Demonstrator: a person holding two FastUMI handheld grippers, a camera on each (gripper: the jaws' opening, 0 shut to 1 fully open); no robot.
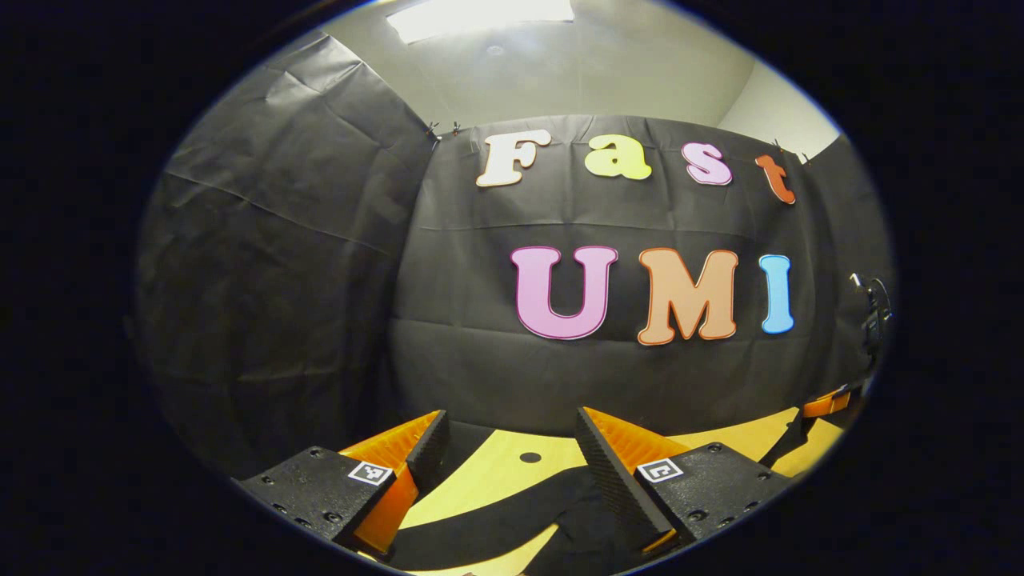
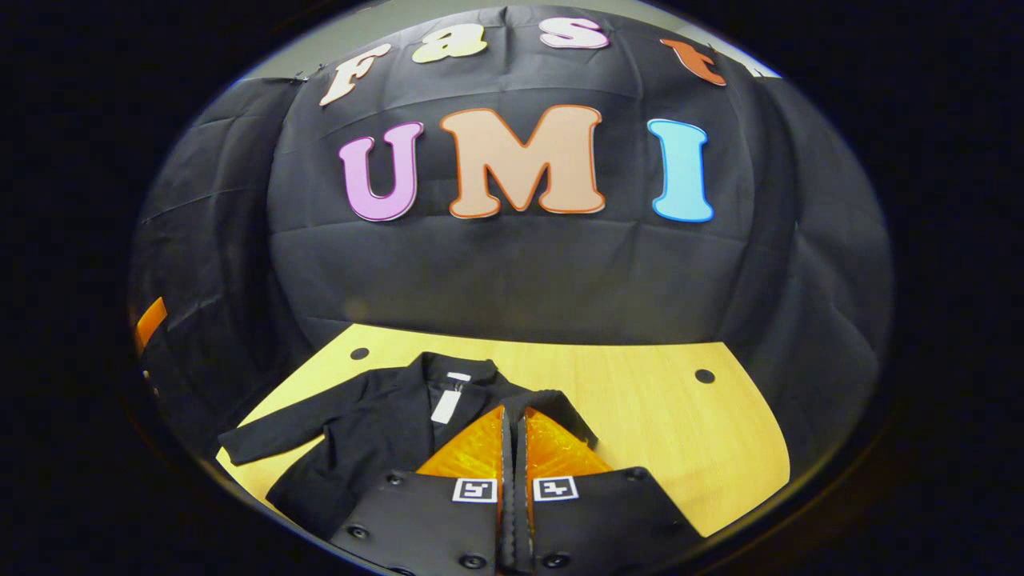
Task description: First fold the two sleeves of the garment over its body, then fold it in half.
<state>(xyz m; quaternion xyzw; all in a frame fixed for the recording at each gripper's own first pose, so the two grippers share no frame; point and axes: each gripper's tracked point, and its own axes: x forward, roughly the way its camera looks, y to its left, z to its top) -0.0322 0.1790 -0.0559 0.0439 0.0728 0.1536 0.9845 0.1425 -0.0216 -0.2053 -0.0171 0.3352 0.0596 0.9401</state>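
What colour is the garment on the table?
Black, with a small white tag at the collar. The garment shows best in the right gripper view, lying on the wooden table.

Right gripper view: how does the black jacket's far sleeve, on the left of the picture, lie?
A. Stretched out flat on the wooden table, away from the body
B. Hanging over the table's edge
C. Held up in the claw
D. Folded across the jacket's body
A: the sleeve of the jacket lies spread outward on the wooden table, not yet folded over.
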